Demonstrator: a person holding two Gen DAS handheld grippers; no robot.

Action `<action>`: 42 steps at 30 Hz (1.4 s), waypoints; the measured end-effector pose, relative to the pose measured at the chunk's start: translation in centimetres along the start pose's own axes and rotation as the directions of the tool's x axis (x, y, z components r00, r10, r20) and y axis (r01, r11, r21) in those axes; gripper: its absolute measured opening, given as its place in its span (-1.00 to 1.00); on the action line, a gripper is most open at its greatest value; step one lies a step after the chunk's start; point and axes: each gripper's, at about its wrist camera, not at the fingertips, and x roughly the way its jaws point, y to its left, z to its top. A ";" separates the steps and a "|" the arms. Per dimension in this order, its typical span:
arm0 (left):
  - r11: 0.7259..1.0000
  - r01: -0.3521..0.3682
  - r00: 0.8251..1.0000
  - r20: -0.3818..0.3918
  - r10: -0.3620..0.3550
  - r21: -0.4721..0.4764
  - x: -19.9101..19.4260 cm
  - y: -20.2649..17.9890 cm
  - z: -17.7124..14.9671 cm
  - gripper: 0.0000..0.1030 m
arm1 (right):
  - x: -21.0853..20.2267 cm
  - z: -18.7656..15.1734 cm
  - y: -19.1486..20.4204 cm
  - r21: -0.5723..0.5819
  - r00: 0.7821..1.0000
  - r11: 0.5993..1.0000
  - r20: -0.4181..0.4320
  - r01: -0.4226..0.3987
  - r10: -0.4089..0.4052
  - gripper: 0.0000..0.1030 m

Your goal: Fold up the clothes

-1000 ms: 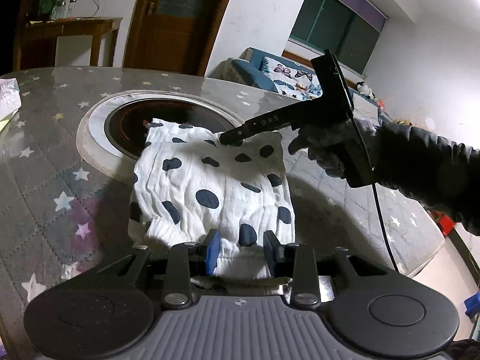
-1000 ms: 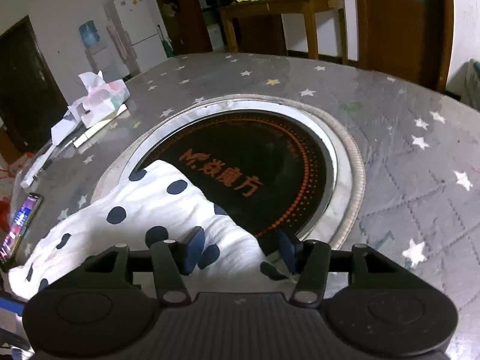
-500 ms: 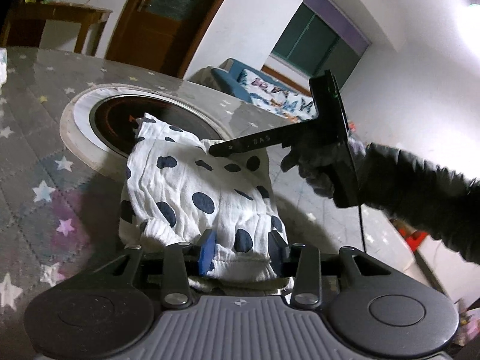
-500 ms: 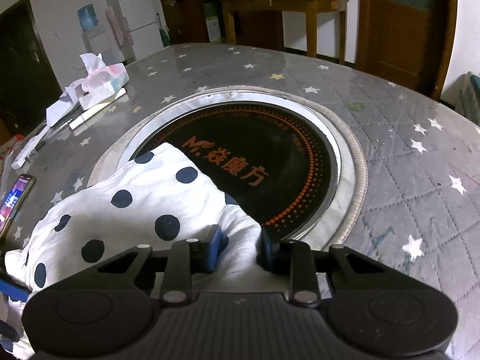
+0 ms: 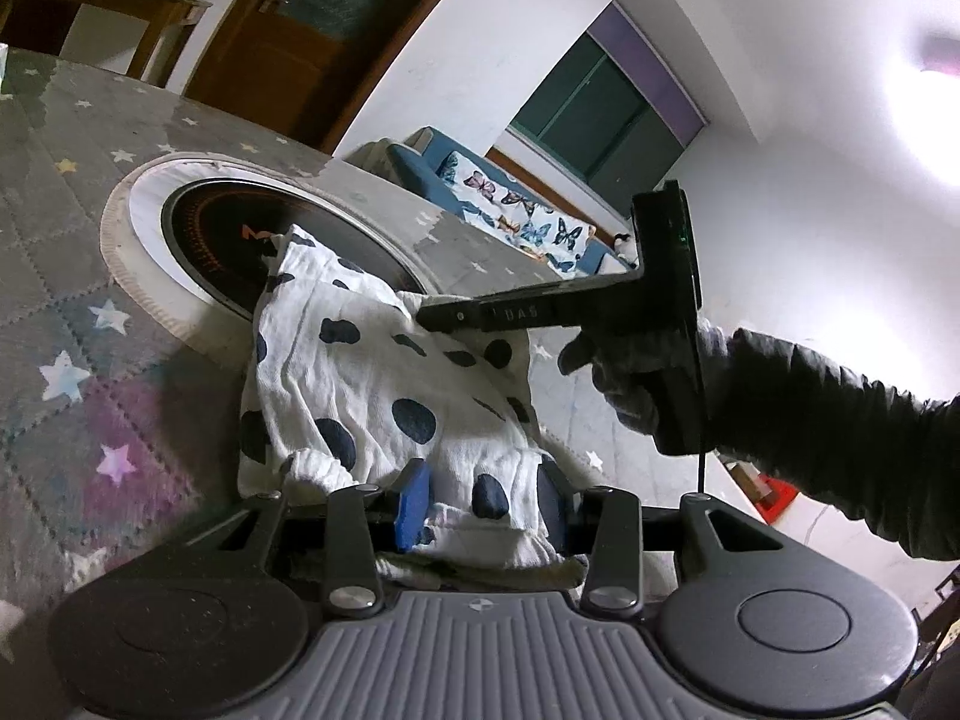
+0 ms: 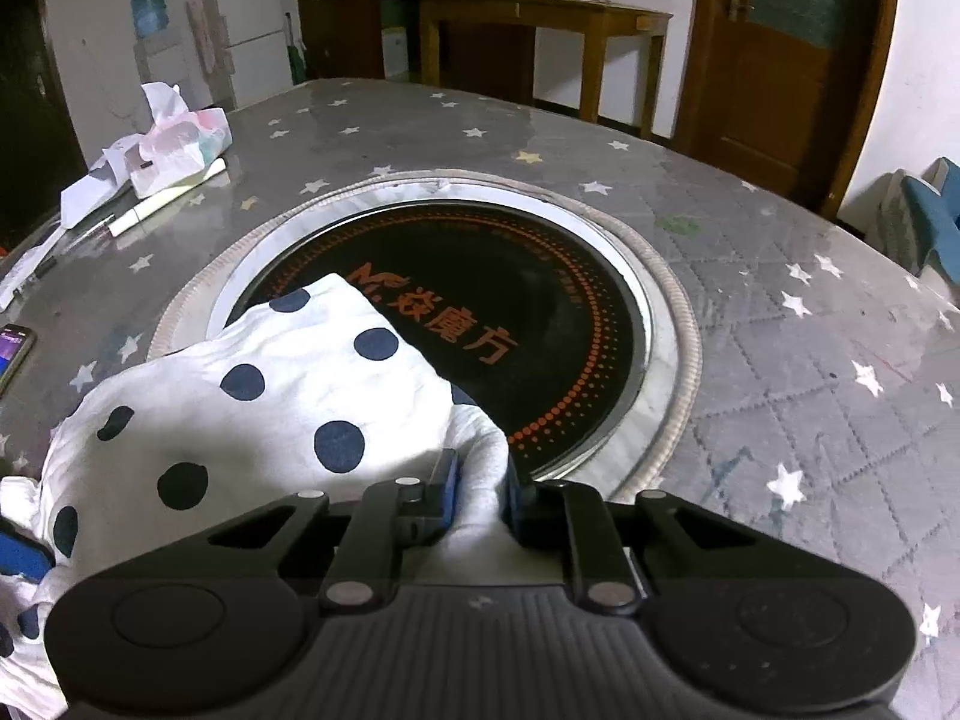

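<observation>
A white garment with navy polka dots (image 5: 384, 384) lies folded on the grey starred table, partly over the black round cooktop (image 6: 498, 312). It also shows in the right wrist view (image 6: 282, 396). My left gripper (image 5: 483, 501) holds the near edge of the garment between its blue pads, with the jaws still fairly wide. My right gripper (image 6: 480, 483) is shut on a bunched corner of the garment at the cooktop's rim. In the left wrist view the right gripper (image 5: 432, 318) bites the garment's far edge.
A tissue pack with crumpled paper (image 6: 174, 138) and a white marker (image 6: 162, 204) lie at the far left of the table. A phone (image 6: 12, 348) lies at the left edge. A wooden table (image 6: 540, 18) and door stand behind.
My right gripper closed from open onto the garment's corner. My left gripper tilted and lifted slightly, and the garment's edges have risen a little with both grippers.
</observation>
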 end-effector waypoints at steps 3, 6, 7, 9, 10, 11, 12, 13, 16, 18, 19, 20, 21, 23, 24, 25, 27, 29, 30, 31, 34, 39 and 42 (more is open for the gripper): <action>1.000 0.014 1.000 0.005 -0.014 -0.010 0.3 0.6 0.2 -0.13 | -0.3 -0.1 0.1 0.002 1.000 1.000 -0.004 0.021 -0.021 -0.75; 1.000 0.024 1.000 0.005 -0.024 -0.017 0.6 1.2 0.6 -0.13 | -0.5 -0.3 0.1 0.006 0.999 0.999 -0.008 0.036 -0.036 -0.75; 0.999 0.026 1.000 0.006 -0.026 -0.019 0.7 1.4 0.7 -0.13 | -0.5 -0.3 0.1 0.006 0.999 0.999 -0.009 0.043 -0.043 -0.75; 0.999 0.031 1.000 0.008 -0.031 -0.023 0.9 1.8 0.8 -0.13 | -0.7 -0.4 0.0 0.007 0.998 0.998 -0.012 0.056 -0.056 -0.76; 0.999 0.033 0.999 0.009 -0.032 -0.025 0.9 2.0 0.9 -0.13 | -0.8 -0.5 0.0 0.007 0.998 0.998 -0.013 0.063 -0.063 -0.76; 0.999 0.034 0.999 0.011 -0.034 -0.028 1.0 2.1 1.0 -0.13 | -0.9 -0.5 0.0 0.008 0.997 0.998 -0.015 0.070 -0.069 -0.76; 0.999 0.036 0.999 0.012 -0.036 -0.030 1.1 2.2 1.0 -0.12 | -1.0 -0.6 0.0 0.011 0.997 0.997 -0.016 0.076 -0.076 -0.76; 0.999 0.038 0.999 0.014 -0.037 -0.032 1.3 2.3 1.1 -0.12 | -1.2 -0.7 -0.1 0.014 0.996 0.996 -0.018 0.084 -0.084 -0.76; 0.999 0.040 0.999 0.019 -0.039 -0.037 1.6 2.7 1.4 -0.11 | -1.6 -1.0 -0.2 0.017 0.994 0.994 -0.025 0.107 -0.107 -0.76; 0.998 0.042 0.999 0.021 -0.041 -0.043 1.9 3.0 1.5 -0.11 | -1.9 -1.3 -0.3 0.022 0.992 0.992 -0.030 0.124 -0.123 -0.76; 0.998 0.043 0.999 0.023 -0.042 -0.046 2.0 3.1 1.6 -0.11 | -2.1 -1.5 -0.4 0.025 0.991 0.991 -0.033 0.132 -0.131 -0.76; 0.998 0.044 0.999 0.025 -0.043 -0.049 2.1 3.2 1.7 -0.11 | -2.3 -1.7 -0.4 0.028 0.990 0.990 -0.035 0.139 -0.138 -0.76; 0.998 0.045 0.999 0.026 -0.044 -0.053 2.2 3.4 1.8 -0.11 | -2.5 -1.9 -0.5 0.031 0.989 0.989 -0.038 0.146 -0.145 -0.76; 0.997 0.047 0.999 0.028 -0.046 -0.058 2.5 3.6 2.1 -0.09 | -2.8 -2.2 -0.7 0.038 0.987 0.987 -0.041 0.159 -0.157 -0.76; 0.997 0.049 0.998 0.029 -0.047 -0.058 2.7 3.7 2.2 -0.07 | -2.9 -2.4 -0.8 0.043 0.986 0.985 -0.043 0.165 -0.163 -0.76; 0.997 0.049 0.998 0.029 -0.048 -0.058 2.9 3.7 2.3 -0.06 | -3.1 -2.6 -0.9 0.047 0.985 0.984 -0.044 0.171 -0.169 -0.76; 0.997 0.049 0.998 0.028 -0.048 -0.058 3.3 3.9 2.5 -0.05 | -3.4 -3.0 -1.1 0.057 0.983 0.982 -0.046 0.181 -0.179 -0.76; 0.997 0.050 0.998 0.029 -0.048 -0.057 3.6 3.9 2.7 -0.05 | -3.6 -3.3 -1.2 0.064 0.981 0.979 -0.047 0.191 -0.189 -0.76; 0.997 0.051 0.998 0.030 -0.049 -0.055 3.7 4.0 2.8 -0.04 | -3.7 -3.4 -1.2 0.065 0.980 0.978 -0.047 0.196 -0.194 -0.76; 0.997 0.052 0.998 0.030 -0.050 -0.055 3.9 4.0 2.9 -0.04 | -3.8 -3.5 -1.3 0.069 0.979 0.977 -0.048 0.201 -0.198 -0.76; 0.997 0.056 0.998 0.029 -0.055 -0.055 4.4 4.2 3.3 -0.04 | -4.2 -3.9 -1.5 0.079 0.976 0.973 -0.053 0.216 -0.212 -0.76; 0.996 0.068 0.998 0.021 -0.067 -0.050 5.3 4.1 3.8 -0.04 | -4.8 -4.6 -2.1 0.098 0.968 0.964 -0.065 0.247 -0.241 -0.76; 0.996 0.076 0.997 0.009 -0.076 -0.045 6.0 4.0 4.2 -0.04 | -5.2 -5.1 -2.4 0.110 0.963 0.958 -0.072 0.265 -0.258 -0.76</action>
